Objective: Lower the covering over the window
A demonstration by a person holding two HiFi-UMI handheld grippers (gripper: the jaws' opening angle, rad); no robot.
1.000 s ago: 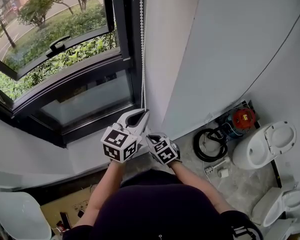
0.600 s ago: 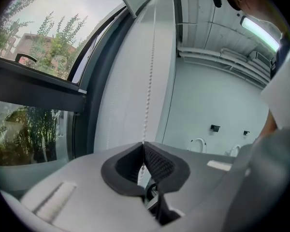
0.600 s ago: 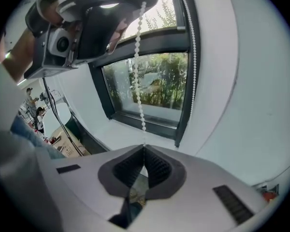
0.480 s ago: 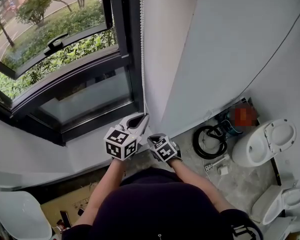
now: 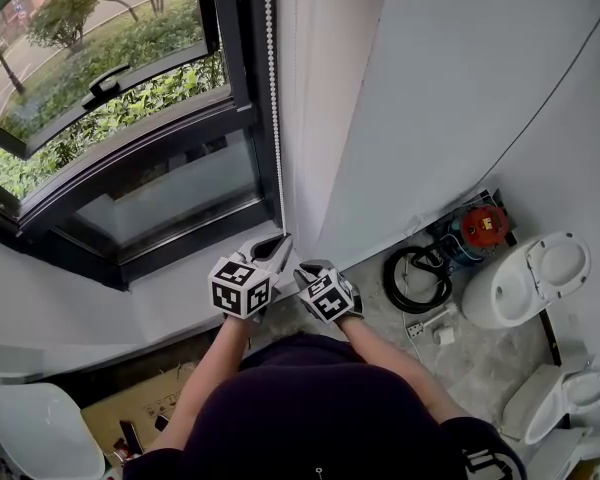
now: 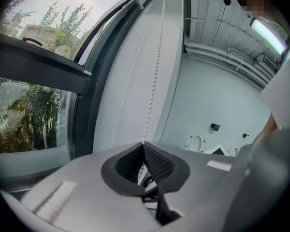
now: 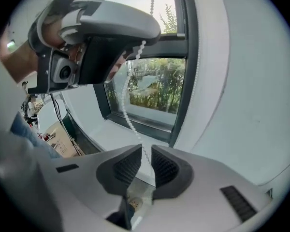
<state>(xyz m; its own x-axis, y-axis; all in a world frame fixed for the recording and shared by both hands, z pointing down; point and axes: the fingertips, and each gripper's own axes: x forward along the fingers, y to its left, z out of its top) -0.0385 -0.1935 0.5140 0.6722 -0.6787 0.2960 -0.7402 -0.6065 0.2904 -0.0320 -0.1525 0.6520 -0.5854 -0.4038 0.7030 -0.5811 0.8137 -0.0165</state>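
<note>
The left gripper (image 6: 144,145) has its fingers pressed together on the white bead chain (image 6: 153,81), which rises from them along the right side of the dark window frame (image 5: 245,88). Just beneath, the right gripper (image 7: 145,151) is clamped on the chain's lower stretch. Both grippers sit side by side in front of the pale sill (image 5: 170,293), and greenery shows through the window glass.

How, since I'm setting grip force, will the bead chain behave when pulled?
Likely floppy: the bead chain sags in a curve between left tongs and right tongs. Probably light, being thin. Its beads should resist slipping through the shut tongs.
</note>
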